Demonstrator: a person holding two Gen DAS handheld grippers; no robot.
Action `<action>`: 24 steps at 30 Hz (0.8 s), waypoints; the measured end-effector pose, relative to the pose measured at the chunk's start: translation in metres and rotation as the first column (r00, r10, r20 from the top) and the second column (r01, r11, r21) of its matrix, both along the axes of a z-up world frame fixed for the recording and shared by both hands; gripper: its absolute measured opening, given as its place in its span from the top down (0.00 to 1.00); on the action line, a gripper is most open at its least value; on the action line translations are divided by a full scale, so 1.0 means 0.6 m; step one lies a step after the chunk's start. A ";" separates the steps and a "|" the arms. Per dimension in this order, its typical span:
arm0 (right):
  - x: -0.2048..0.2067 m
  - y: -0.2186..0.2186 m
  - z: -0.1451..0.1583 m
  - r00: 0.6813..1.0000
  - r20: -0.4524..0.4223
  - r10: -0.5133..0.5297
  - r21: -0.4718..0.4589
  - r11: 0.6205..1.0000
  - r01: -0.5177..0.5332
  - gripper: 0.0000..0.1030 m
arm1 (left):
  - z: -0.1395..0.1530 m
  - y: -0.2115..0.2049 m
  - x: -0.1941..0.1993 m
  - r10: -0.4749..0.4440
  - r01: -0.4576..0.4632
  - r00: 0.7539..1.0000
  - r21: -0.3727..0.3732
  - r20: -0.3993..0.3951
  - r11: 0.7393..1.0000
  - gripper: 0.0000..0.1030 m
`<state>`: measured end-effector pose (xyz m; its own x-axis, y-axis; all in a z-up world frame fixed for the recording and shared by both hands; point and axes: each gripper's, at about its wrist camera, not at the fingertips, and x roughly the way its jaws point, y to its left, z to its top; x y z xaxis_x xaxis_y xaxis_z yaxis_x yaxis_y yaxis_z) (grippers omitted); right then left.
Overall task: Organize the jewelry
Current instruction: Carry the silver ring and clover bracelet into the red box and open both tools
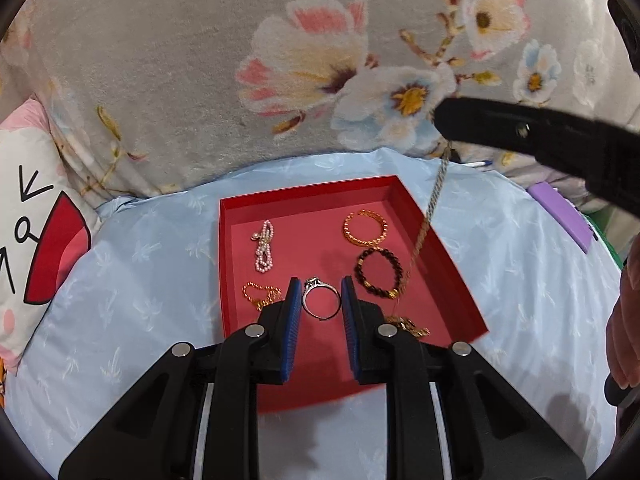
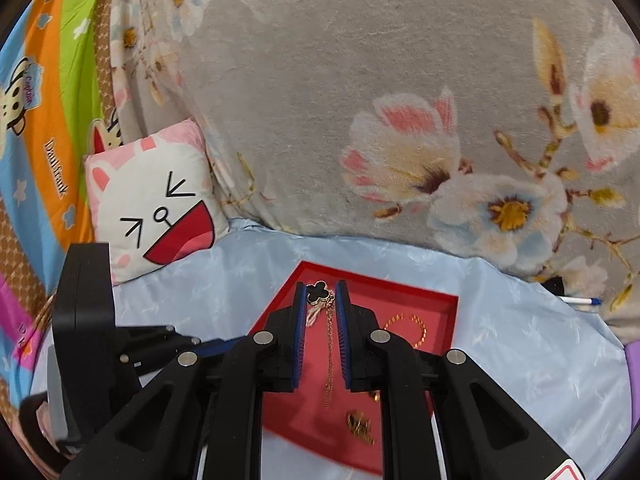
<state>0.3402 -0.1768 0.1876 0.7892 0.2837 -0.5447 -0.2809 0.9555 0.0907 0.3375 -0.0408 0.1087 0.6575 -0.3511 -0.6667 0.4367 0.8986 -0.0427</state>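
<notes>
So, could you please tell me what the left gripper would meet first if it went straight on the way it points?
Probably the silver ring lying between the left gripper fingers on the red tray floor, though depth is unclear.

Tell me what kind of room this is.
Probably a bedroom, with the work done on a bed: a floral plush blanket, a cartoon-face pillow and a pale blue sheet lie under the red jewelry tray.

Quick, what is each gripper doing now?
Left gripper: open around the silver ring.
Right gripper: shut on the clover necklace.
</notes>
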 end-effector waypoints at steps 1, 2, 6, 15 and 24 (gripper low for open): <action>0.014 0.001 -0.004 1.000 -0.003 -0.001 -0.004 1.000 0.001 0.87 | -0.006 -0.002 0.011 0.003 -0.003 1.000 0.003 -0.006 1.000 0.81; 0.030 0.002 -0.010 1.000 -0.007 -0.006 -0.010 1.000 0.006 0.87 | -0.015 -0.005 0.026 0.012 -0.011 1.000 0.009 -0.016 1.000 0.81; 0.094 0.006 -0.041 0.999 -0.039 -0.015 -0.027 1.000 0.013 0.87 | -0.054 -0.013 0.067 0.024 -0.023 0.998 0.022 -0.063 0.999 0.81; 0.177 0.007 -0.128 0.990 -0.141 -0.022 -0.041 0.999 0.017 0.87 | -0.122 -0.029 0.113 0.038 -0.030 0.989 0.061 -0.142 0.998 0.81; 0.180 -0.006 -0.174 0.985 -0.166 -0.040 -0.071 0.997 0.028 0.84 | -0.137 -0.032 0.108 0.068 -0.058 0.991 0.083 -0.118 0.995 0.59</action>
